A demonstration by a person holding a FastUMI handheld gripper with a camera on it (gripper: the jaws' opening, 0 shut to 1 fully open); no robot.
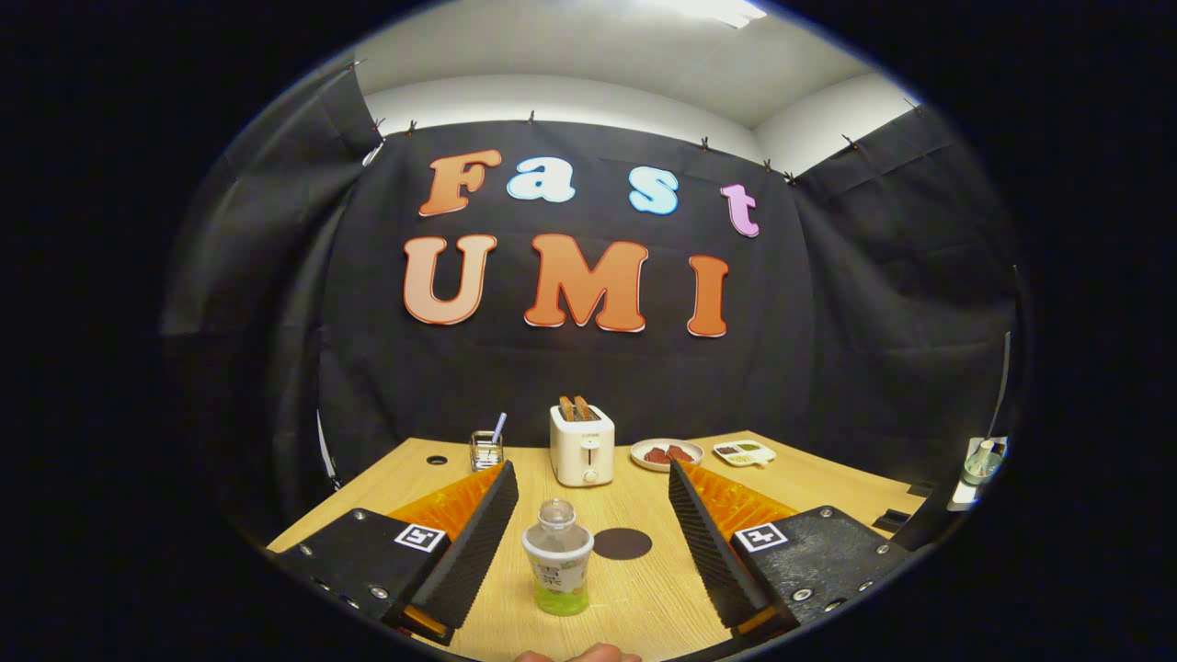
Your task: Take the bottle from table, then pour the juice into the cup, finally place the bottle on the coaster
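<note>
A small clear bottle with green juice at its bottom and a white label stands upright on the wooden table, between my two fingers and nearer the left one. My gripper is open, its fingers wide apart and touching nothing. A dark round coaster lies flat just right of the bottle, also between the fingers. A clear glass cup with a straw stands beyond the left finger, near the table's back.
A white toaster with two slices stands at the table's back, straight ahead. Right of it lie a plate of red food and a small divided dish. A fingertip of a person shows below the bottle.
</note>
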